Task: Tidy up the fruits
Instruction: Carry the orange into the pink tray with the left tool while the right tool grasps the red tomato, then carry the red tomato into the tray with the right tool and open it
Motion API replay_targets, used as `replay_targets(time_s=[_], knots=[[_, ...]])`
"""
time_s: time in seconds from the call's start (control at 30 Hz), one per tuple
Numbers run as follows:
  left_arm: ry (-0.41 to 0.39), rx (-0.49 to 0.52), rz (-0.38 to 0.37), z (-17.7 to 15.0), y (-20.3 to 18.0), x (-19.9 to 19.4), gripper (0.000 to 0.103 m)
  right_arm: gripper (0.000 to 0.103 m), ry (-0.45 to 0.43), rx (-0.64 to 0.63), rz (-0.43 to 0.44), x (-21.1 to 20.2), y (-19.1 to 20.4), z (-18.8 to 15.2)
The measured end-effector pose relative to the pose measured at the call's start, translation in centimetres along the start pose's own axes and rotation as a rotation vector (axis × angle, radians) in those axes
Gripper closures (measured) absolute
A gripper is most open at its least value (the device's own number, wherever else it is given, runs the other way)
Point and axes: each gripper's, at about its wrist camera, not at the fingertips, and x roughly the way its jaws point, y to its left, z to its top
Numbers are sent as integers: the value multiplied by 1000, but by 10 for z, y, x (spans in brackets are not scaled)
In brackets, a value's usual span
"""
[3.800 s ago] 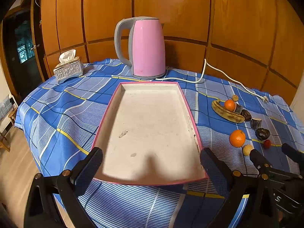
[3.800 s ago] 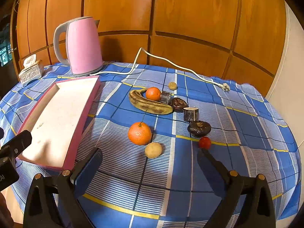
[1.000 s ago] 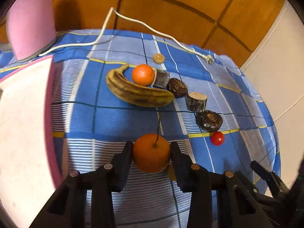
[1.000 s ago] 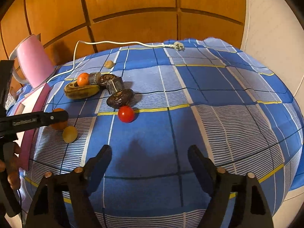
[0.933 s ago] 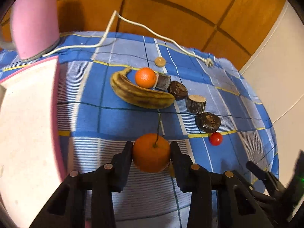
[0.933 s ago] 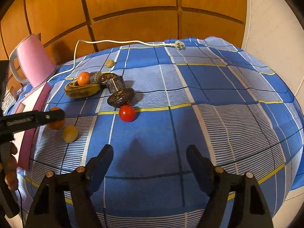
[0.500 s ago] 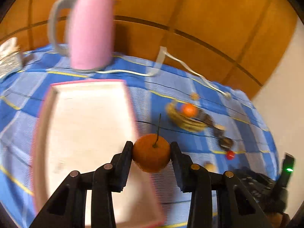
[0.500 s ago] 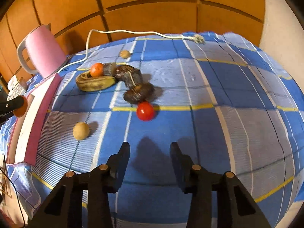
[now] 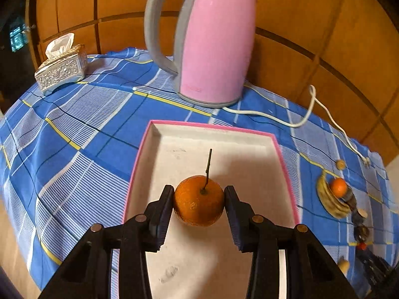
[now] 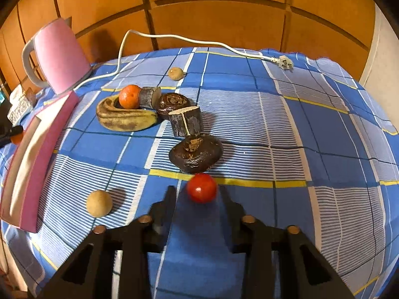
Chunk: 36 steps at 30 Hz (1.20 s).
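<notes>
Your left claw, jaws easing apart around the orange, now hangs over the tray; your right claw has clenched on the cherry tomato.

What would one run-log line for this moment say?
left gripper: opening, orange between jaws over pink tray | right gripper: shut on red tomato | banana: on cloth

A round table is covered by a blue checked tablecloth. It is backed by orange-brown wooden wall panels. A dark doorway is seen at the left.
</notes>
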Motion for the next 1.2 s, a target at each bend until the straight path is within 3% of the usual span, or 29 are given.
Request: replay_targets(time_s=[0.1, 0.3, 0.77, 0.93, 1.2], knots=[[-26, -8, -10, 0, 0, -6, 43, 78, 4, -6, 3, 2, -1, 1], [-67, 23, 10, -24, -9, -31, 42, 78, 1, -24, -4, 3, 1, -2], [-74, 36, -7, -91, -16, -76, 27, 78, 3, -37, 38, -15, 7, -14], [-81, 58, 5, -101, -16, -84, 27, 78, -8, -112, 90, -30, 31, -17], [-113, 66, 10, -109, -10, -98, 27, 78, -3, -299, 246, -33, 105, -6]])
